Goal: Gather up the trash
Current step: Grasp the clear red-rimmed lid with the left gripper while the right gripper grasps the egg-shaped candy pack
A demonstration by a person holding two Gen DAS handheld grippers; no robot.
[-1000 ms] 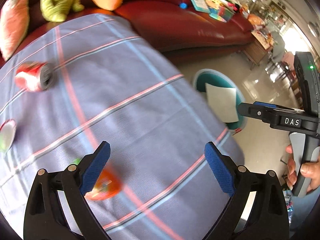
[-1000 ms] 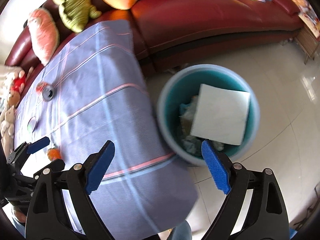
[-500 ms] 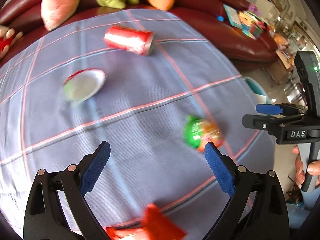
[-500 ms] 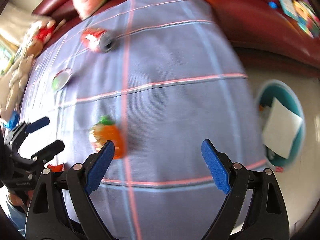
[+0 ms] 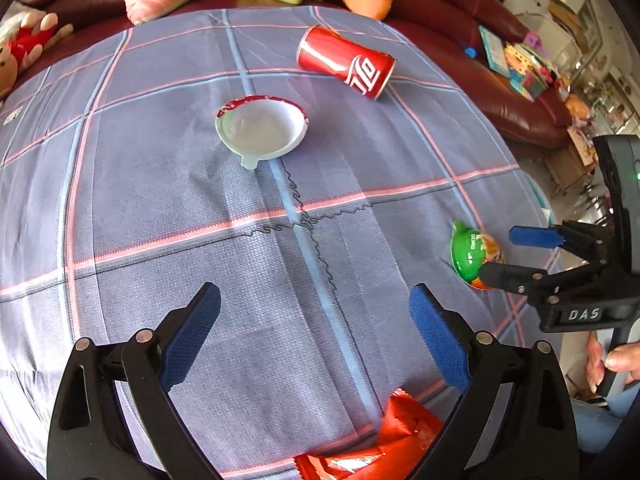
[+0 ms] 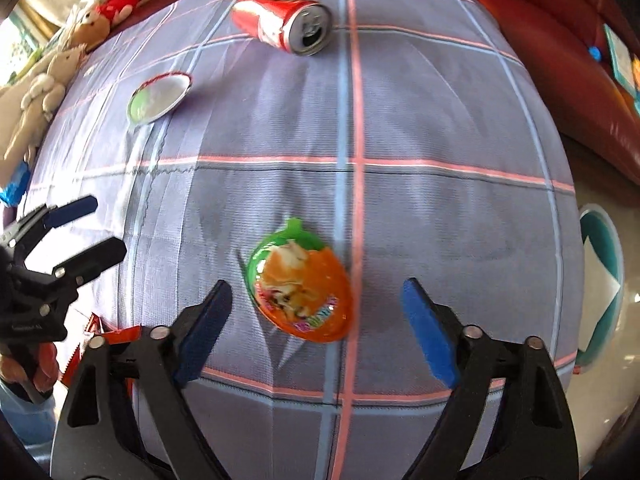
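Observation:
An orange-and-green plastic snack container [image 6: 300, 284] lies on the checked tablecloth [image 6: 440, 120]. My right gripper [image 6: 316, 316] hangs over it with its jaws closing. The container sits between the pads, nearer the left one, and neither pad touches it. From the left wrist view the same container [image 5: 474, 254] lies at the right gripper [image 5: 500, 254]. My left gripper [image 5: 316, 332] is open over bare cloth, with a red foil wrapper [image 5: 384, 440] just below it. A red soda can [image 5: 346, 62] lies on its side farther back, and a white peel-off lid [image 5: 262, 126] lies near it.
A teal bin [image 6: 600, 280] holding white paper stands on the floor off the table's right edge. A dark red sofa [image 5: 500, 80] with plush toys and cushions wraps around the far side. A person's hand [image 5: 612, 364] holds the right gripper's handle.
Both views swept from the table's bin-side edge over onto the tabletop. The orange container has come between the right gripper's fingers. The red wrapper has entered the left view at the bottom.

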